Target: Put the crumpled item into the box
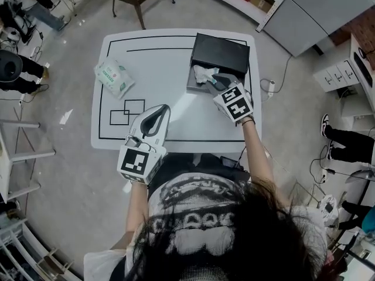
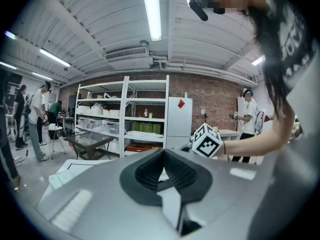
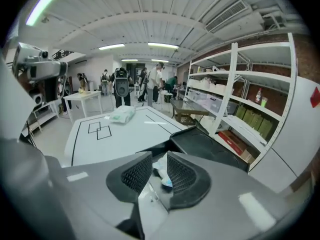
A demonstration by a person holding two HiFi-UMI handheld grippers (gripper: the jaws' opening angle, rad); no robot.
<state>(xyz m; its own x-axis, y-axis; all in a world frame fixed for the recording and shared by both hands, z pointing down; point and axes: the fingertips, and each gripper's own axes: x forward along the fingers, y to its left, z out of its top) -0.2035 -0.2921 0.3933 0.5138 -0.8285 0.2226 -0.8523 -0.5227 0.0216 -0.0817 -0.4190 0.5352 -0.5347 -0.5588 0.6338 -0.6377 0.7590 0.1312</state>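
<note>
A black box (image 1: 221,52) stands open at the table's far right corner. In its tray lies the crumpled white item (image 1: 203,73). My right gripper (image 1: 215,82) hangs just over that tray, open, its tips right beside the item. In the right gripper view the crumpled item (image 3: 161,168) shows in the gap between the pads of the right gripper (image 3: 156,178), which do not press on it, with the box (image 3: 200,146) behind. My left gripper (image 1: 163,109) rests over the table's front edge, shut and empty; the left gripper (image 2: 163,171) points across the room.
A green-and-white tissue pack (image 1: 114,78) lies at the far left of the white table (image 1: 158,63). Two overlapping black rectangles (image 1: 128,113) are drawn near the front left. Shelving, chairs and several people surround the table.
</note>
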